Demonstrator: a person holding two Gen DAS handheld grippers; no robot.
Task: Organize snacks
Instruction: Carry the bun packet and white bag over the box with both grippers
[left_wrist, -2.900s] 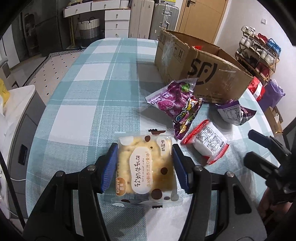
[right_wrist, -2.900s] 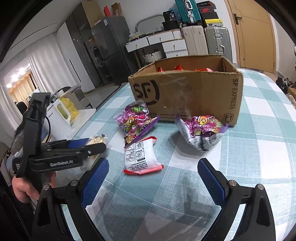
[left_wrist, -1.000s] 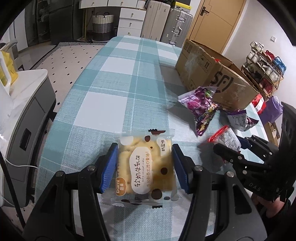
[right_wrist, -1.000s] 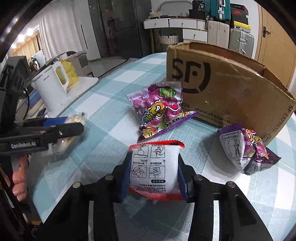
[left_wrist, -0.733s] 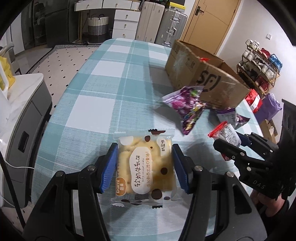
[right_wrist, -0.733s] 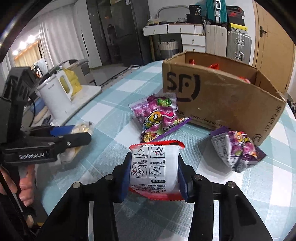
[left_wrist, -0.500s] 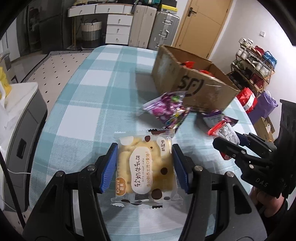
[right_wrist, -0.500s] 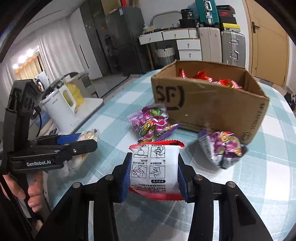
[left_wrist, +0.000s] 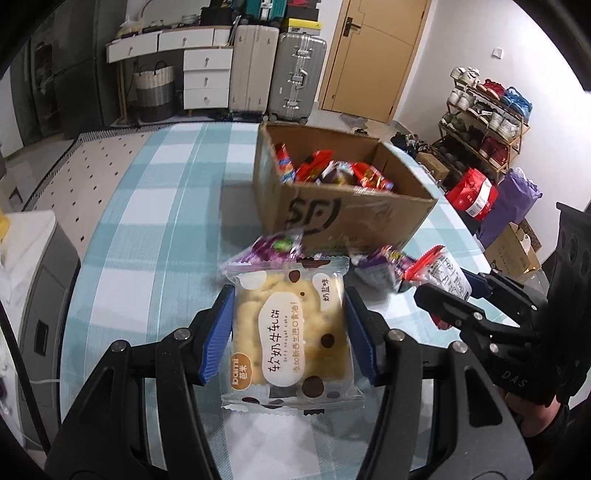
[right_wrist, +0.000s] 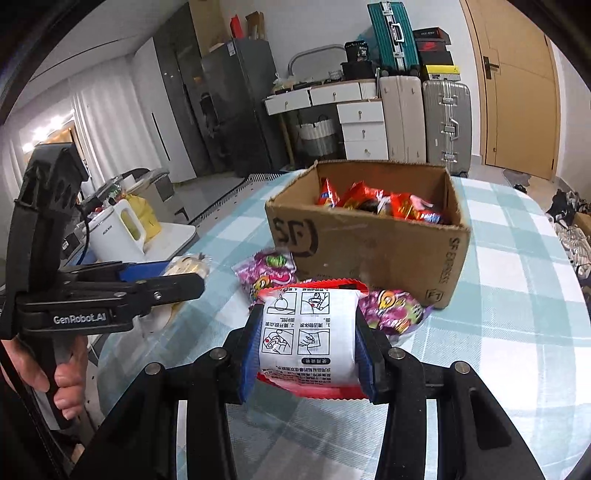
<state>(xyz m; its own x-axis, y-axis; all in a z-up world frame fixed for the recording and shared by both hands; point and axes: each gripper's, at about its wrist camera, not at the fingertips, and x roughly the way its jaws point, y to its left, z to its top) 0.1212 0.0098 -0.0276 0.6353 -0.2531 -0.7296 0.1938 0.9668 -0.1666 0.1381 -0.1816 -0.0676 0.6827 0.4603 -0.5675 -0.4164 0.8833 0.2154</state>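
Blue pads of my left gripper (left_wrist: 290, 332) clamp the cake pack (left_wrist: 291, 332), long axis running fwd toward the cardboard box (left_wrist: 354, 218) ahead, w/ right gripper (right_wrist: 308, 343) pinching the red-edged pouch (right_wrist: 308, 332).

light: dim indoor | blur: mid-frame smear | edges: fisheye warp, black corners

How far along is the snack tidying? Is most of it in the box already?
Partly. The cardboard box already holds a pile of red snack packets. In hand: the left gripper clamps a nougat cake packet, and the right gripper clamps a white red-edged packet; neither is over the box yet. Left: two purple candy bags lie on the table in front of the box.
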